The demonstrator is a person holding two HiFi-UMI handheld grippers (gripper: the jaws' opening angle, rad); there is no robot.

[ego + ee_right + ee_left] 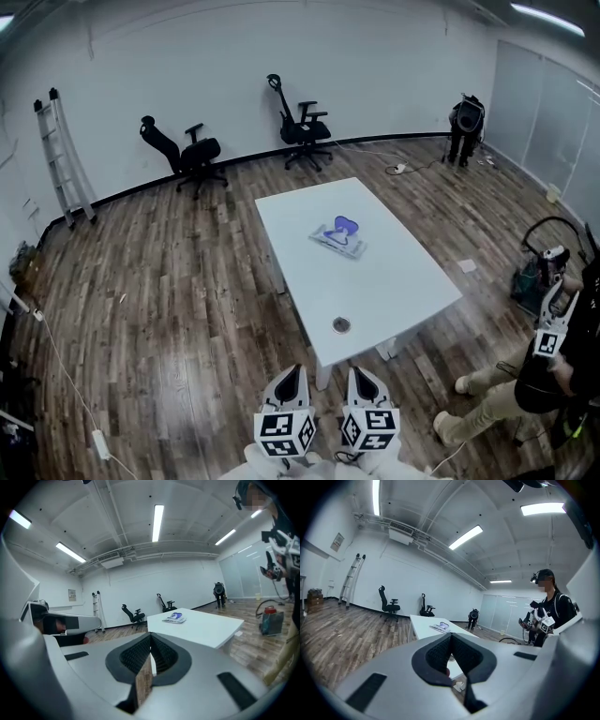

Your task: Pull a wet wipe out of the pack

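Left claw (290,372): jaws clenched, pads meeting at the tip, nothing held between them, as the left gripper view shows. Right claw (362,372): jaws likewise clenched together and empty in the right gripper view. In the head view both claws sit side by side at the bottom edge, over the wooden floor (169,309), off the near corner of the tabletop (403,281) and touching nothing.

The wet wipe pack (338,236) lies flat on the white tabletop, roughly at its middle and somewhat toward the far half, well apart from both claws. Its top face carries a blue-violet marking. Whether its flap is open or sealed cannot be told. No wipe is seen protruding.

A small round insert (341,324) is set in the tabletop near the near edge, between the pack and the claws.

Surroundings: two black office chairs (190,152) stand by the far wall, and a ladder (64,159) leans against the wall at the left. A second person (548,380) stands on the floor at the right, beside the tabletop.
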